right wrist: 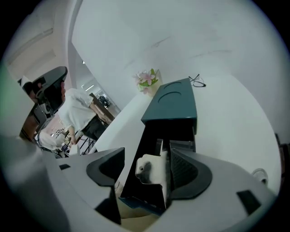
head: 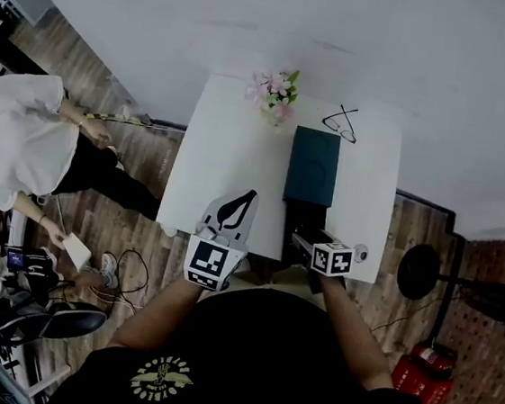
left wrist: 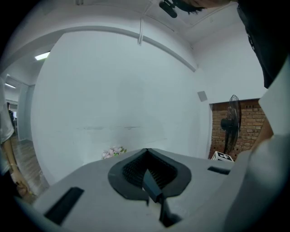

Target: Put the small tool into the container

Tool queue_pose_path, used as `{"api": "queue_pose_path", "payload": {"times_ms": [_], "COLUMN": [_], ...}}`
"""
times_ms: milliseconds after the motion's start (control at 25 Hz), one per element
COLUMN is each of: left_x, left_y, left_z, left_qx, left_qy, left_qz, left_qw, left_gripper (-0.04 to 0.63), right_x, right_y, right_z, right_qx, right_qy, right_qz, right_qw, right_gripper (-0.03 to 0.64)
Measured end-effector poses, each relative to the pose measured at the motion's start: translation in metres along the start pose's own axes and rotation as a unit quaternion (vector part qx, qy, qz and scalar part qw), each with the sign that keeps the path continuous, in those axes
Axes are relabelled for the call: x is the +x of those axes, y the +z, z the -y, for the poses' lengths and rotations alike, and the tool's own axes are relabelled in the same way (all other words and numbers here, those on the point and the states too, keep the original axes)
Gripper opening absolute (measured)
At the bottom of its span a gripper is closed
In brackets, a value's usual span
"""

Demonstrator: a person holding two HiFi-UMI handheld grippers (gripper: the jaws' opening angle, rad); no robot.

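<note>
Item: white rectangular bench (head: 231, 153) set against a white wall on a wood-plank floor. On it stand a dark teal box-shaped container (right wrist: 172, 104) with its black inner drawer (head: 302, 219) drawn out toward the near edge, a small posy of pink flowers (head: 274, 93) at the far edge, and a pair of thin-framed spectacles (head: 341, 122) just beyond the container. Task piece: small white tool (right wrist: 152, 171), irregular in outline with a dark hole at one end, lying inside the open black drawer. Right claw (right wrist: 147, 152): jaws spread wide and angled down over the drawer, with the white tool between them, close against the inner face of the right-hand jaw. No grip on the tool shows; whether that jaw touches it cannot be told. Left claw (head: 251, 196): jaws closed tip to tip with nothing between them, held over the near left part of the bench beside the container and pointing toward the bare wall. Surroundings: a black standing fan (left wrist: 229, 124) before a red brick wall to the right, and a person in a white top (head: 15, 142) standing on the floor to the left, well apart from the bench.
</note>
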State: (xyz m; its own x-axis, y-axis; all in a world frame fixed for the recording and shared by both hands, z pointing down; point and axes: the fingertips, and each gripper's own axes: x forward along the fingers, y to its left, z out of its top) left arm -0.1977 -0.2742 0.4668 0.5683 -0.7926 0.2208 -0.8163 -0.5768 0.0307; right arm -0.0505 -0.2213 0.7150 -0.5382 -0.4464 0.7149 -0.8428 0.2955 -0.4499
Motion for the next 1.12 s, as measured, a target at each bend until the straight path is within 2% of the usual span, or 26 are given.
{"api": "queue_pose_path", "payload": {"times_ms": [240,360,520,680,800,960,1120], "left_x": [0.005,0.009,0.013,0.016,0.019,0.024,0.028], "left_y": [0.003,0.007,0.012,0.014,0.011,0.015,0.017], "left_z": [0.006,0.007,0.008,0.01,0.011,0.01,0.012], "left_qx": [-0.005,-0.006,-0.004,-0.004,-0.007,-0.012,-0.02], "left_qy": [-0.01,-0.01,-0.008,-0.003,0.005,0.019,0.034], "left_qz": [0.003,0.008,0.009,0.01,0.009,0.012,0.014], "left_qw": [0.9999,0.9999,0.9999,0.9999,0.9999,0.9997,0.9991], "left_gripper": [0.006,0.006,0.006,0.006,0.006,0.006,0.006], "right_x": [-0.034,-0.057,-0.088,-0.104,-0.114,-0.126,-0.141], "right_y": [0.032,0.054,0.084,0.104,0.114,0.127,0.138], "right_z": [-0.008,-0.012,-0.019,-0.032,-0.035,-0.038,-0.036], "right_qx": [-0.002,-0.029,-0.078,-0.103,-0.128,-0.166,-0.18], "right_qy": [0.009,0.004,-0.012,0.004,0.002,0.005,0.014], "right_qz": [0.067,0.111,0.164,0.196,0.215,0.226,0.238], "right_qw": [0.998,0.993,0.983,0.975,0.968,0.96,0.954], "right_gripper": [0.291,0.288,0.196,0.113,0.012,0.002,0.002]}}
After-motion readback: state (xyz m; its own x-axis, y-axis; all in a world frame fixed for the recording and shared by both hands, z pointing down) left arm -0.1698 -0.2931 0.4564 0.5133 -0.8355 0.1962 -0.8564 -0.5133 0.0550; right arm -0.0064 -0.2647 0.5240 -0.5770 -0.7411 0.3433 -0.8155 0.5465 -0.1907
